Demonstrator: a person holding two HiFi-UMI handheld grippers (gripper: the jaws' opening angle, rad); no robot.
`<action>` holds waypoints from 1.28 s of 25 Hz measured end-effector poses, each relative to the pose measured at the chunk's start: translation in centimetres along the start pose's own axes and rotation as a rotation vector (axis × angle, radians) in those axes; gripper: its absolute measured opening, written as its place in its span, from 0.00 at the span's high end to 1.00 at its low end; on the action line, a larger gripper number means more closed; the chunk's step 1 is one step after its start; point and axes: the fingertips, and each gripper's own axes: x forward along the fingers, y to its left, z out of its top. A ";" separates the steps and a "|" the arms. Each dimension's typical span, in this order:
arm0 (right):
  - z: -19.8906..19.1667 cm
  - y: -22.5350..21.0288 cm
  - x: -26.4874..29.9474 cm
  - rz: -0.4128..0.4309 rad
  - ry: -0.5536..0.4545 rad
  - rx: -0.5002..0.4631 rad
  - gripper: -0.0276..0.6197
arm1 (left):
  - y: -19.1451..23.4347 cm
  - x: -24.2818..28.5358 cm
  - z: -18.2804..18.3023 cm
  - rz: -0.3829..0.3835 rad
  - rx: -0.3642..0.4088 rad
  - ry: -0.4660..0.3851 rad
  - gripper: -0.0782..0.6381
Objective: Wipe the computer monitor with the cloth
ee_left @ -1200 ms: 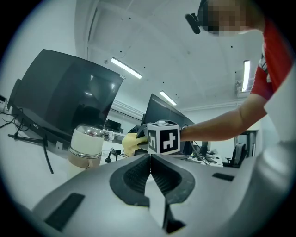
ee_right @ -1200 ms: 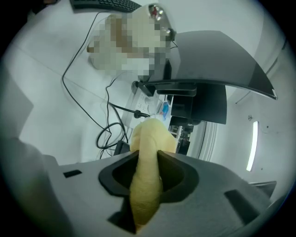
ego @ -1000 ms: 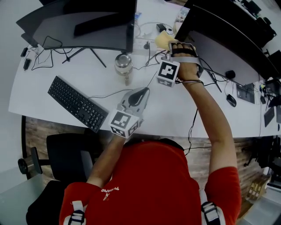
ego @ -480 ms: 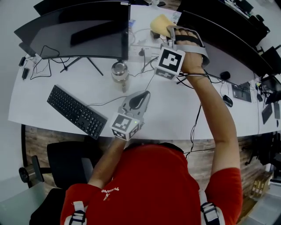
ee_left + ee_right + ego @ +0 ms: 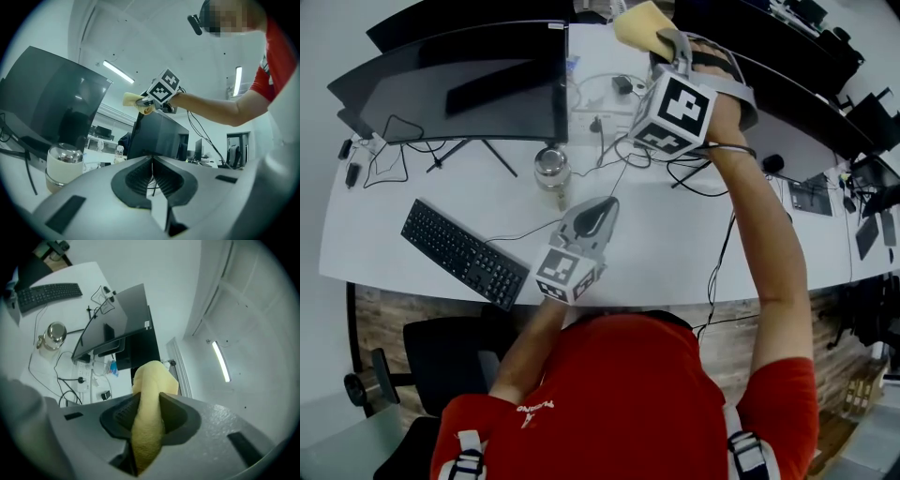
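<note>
Up has gone the right tool since the earlier head views, its marker cube now larger in the picture and the yellow cloth carried from low beside the right-hand monitor to near the top of the frame. Its jaws stand partly apart and press on the cloth from both sides; in the right gripper view the cloth fills the gap of the right tool, a folded bunch sticking out past the tips and a tail hanging back below. From the left gripper view the cloth sits at the top corner of that monitor, though I cannot tell whether it touches the casing. The left tool has hardly shifted; it hovers over the near part of the white desk, pointing toward the monitors, and the left gripper view shows the left tool with jaws together and nothing between them. On the desk lie a black keyboard to the left and a glass-lidded jar in front of the curved monitor, with cables trailing around them.
</note>
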 end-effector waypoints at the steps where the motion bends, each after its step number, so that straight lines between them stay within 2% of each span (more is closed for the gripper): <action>1: 0.1 -0.5 -0.1 0.005 -0.016 0.045 0.78 | 0.0 0.0 0.5 -0.002 0.008 -0.008 0.87; 3: 0.2 -1.4 -0.3 0.003 -0.042 0.120 0.78 | 0.2 0.2 1.9 -0.003 0.030 -0.028 0.87; 7: 0.2 -2.7 -0.7 -0.015 -0.066 0.199 0.78 | 1.0 0.7 4.6 0.005 0.069 -0.066 0.87; 15: -0.7 -3.5 -1.0 0.061 -0.126 0.425 0.78 | 2.0 1.8 8.1 0.020 0.118 -0.104 0.87; 20: -1.7 -3.6 -1.8 0.091 -0.179 0.509 0.77 | 1.7 3.4 10.3 0.012 0.144 -0.127 0.87; 27: -4.5 -3.9 -2.7 0.166 -0.241 0.607 0.77 | 0.0 5.8 10.9 0.027 0.174 -0.127 0.87; 32: -8.8 -4.6 -3.0 0.209 -0.272 0.668 0.77 | -1.4 8.1 10.2 0.072 0.177 -0.118 0.87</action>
